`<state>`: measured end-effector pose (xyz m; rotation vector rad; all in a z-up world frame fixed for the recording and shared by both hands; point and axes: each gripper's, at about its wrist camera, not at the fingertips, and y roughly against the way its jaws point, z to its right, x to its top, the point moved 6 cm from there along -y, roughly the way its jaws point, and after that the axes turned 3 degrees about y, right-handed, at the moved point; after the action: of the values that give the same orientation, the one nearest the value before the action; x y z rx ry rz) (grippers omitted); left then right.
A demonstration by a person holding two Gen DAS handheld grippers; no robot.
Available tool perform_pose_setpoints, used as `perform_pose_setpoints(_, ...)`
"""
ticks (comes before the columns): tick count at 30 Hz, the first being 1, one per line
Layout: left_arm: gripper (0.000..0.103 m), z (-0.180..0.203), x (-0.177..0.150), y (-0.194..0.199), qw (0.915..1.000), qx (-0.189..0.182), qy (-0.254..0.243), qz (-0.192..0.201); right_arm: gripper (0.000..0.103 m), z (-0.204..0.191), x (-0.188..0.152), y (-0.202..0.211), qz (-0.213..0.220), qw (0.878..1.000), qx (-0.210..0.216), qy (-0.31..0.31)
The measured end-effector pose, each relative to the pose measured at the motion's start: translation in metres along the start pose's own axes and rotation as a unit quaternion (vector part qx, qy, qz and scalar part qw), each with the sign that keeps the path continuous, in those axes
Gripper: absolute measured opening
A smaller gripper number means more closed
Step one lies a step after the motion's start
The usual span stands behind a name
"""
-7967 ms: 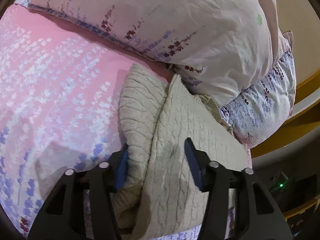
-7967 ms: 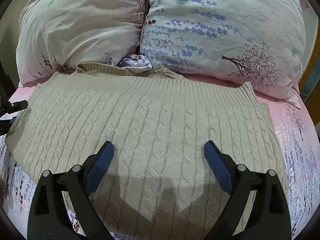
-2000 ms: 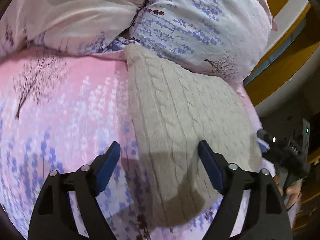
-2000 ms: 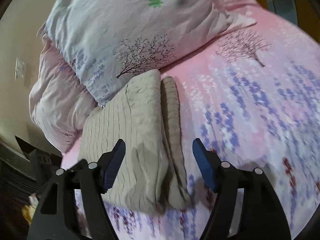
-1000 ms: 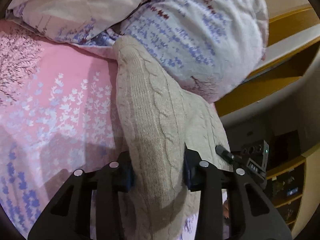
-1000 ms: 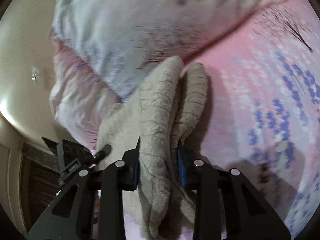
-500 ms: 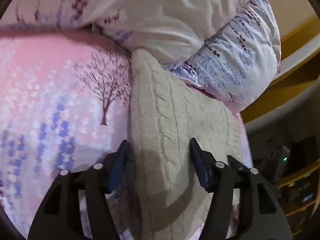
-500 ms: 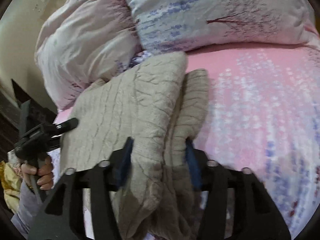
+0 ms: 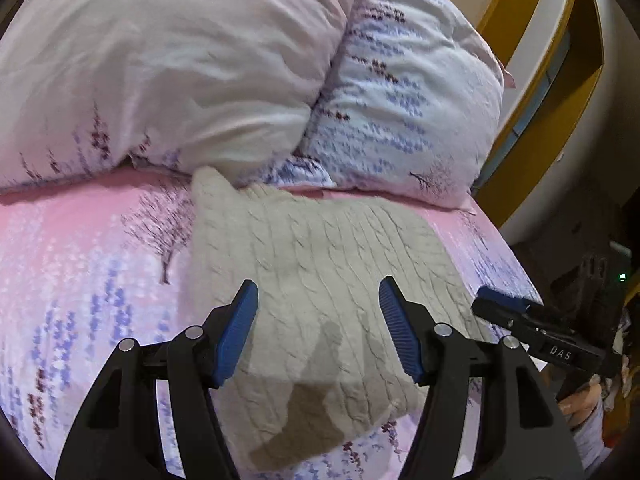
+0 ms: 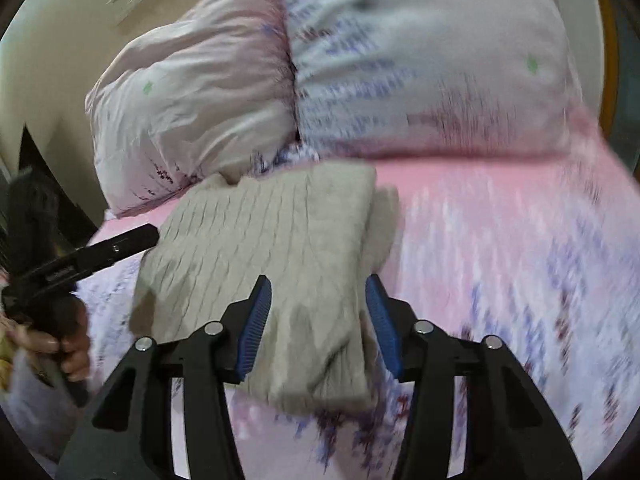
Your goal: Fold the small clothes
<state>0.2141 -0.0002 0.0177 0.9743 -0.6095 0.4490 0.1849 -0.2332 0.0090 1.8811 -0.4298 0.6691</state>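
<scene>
A beige cable-knit sweater (image 9: 320, 272) lies folded into a compact rectangle on the pink floral bed sheet (image 9: 80, 264); it also shows in the right wrist view (image 10: 272, 248). My left gripper (image 9: 318, 320) is open and empty, hovering just above the sweater's near edge. My right gripper (image 10: 318, 316) is open and empty above the sweater's near right part. The right gripper shows in the left wrist view (image 9: 520, 320) at the sweater's right side, and the left gripper shows in the right wrist view (image 10: 100, 252) at its left side.
Two floral pillows, a pale pink one (image 9: 160, 60) and a bluish one (image 9: 408, 92), lean at the head of the bed behind the sweater. A yellow wooden headboard frame (image 9: 552, 92) stands at the right. The bed edge drops off at the right (image 9: 516, 264).
Both grippers were shut on the folded sweater one second ago. They have since opened, let it go and drawn back; it now rests flat on the sheet.
</scene>
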Motion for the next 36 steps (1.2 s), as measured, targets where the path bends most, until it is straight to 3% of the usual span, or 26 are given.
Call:
perform_pose_setpoints(2,0.064,0.001,-0.001,-0.005,1.0000,0.002,-0.001,-0.001,0.033,0.002,-0.010,-0.004,-0.023,1.000,0.016,-0.011)
perform_pose_setpoints(5,0.067,0.005,-0.002,-0.007,1.0000,0.001,-0.002,-0.003,0.007,0.003,-0.026,-0.015,-0.052,0.997,0.051,-0.022)
perform_pose_setpoints(10,0.068,0.016,-0.007,-0.007,0.9998,-0.009,-0.014,-0.010,0.006,0.027,-0.014,0.010,0.008,0.997,0.030,-0.065)
perform_pose_setpoints(13,0.069,0.021,-0.014,-0.009,0.9994,0.000,-0.031,-0.013,0.007,0.031,-0.022,-0.006,-0.040,0.998,0.009,-0.050)
perform_pose_setpoints(15,0.069,0.022,-0.017,-0.010,0.9991,0.007,-0.038,-0.014,0.018,0.025,-0.024,-0.011,-0.048,0.998,-0.018,-0.030)
perform_pose_setpoints(17,0.069,0.023,-0.019,-0.004,0.9991,0.008,-0.040,-0.010,0.028,0.018,-0.014,0.005,-0.007,0.999,-0.037,-0.014)
perform_pose_setpoints(19,0.069,0.026,-0.021,0.002,0.9991,0.006,-0.042,-0.006,0.029,0.007,-0.005,0.022,0.039,0.998,-0.051,0.017)
perform_pose_setpoints(21,0.069,0.028,-0.022,0.006,0.9986,0.015,-0.052,0.002,0.030,-0.011,-0.003,0.028,0.054,0.996,-0.046,0.058)
perform_pose_setpoints(24,0.069,0.031,-0.029,0.000,0.9980,0.019,-0.060,-0.005,0.030,-0.027,-0.012,0.015,0.032,0.994,-0.044,0.094)
perform_pose_setpoints(28,0.069,0.033,-0.040,-0.015,0.9972,0.026,-0.067,-0.021,0.035,-0.030,-0.021,-0.015,-0.016,0.995,-0.053,0.087)
perform_pose_setpoints(30,0.076,0.033,-0.042,-0.020,0.9969,0.031,-0.068,-0.022,0.037,-0.031,-0.025,-0.024,-0.028,0.993,-0.066,0.089)
perform_pose_setpoints(31,0.078,0.034,-0.043,-0.023,0.9972,0.029,-0.066,-0.022,0.040,-0.032,-0.025,-0.025,-0.028,0.993,-0.071,0.091)
perform_pose_setpoints(33,0.088,0.037,-0.042,-0.028,0.9973,0.029,-0.064,-0.020,0.056,-0.037,-0.025,-0.029,-0.030,0.992,-0.071,0.095)
perform_pose_setpoints(35,0.089,0.041,-0.041,-0.031,0.9964,0.042,-0.072,-0.016,0.067,-0.046,-0.029,-0.034,-0.032,0.990,-0.073,0.114)
perform_pose_setpoints(36,0.088,0.043,-0.041,-0.028,0.9962,0.047,-0.073,-0.013,0.067,-0.049,-0.028,-0.033,-0.030,0.989,-0.081,0.120)
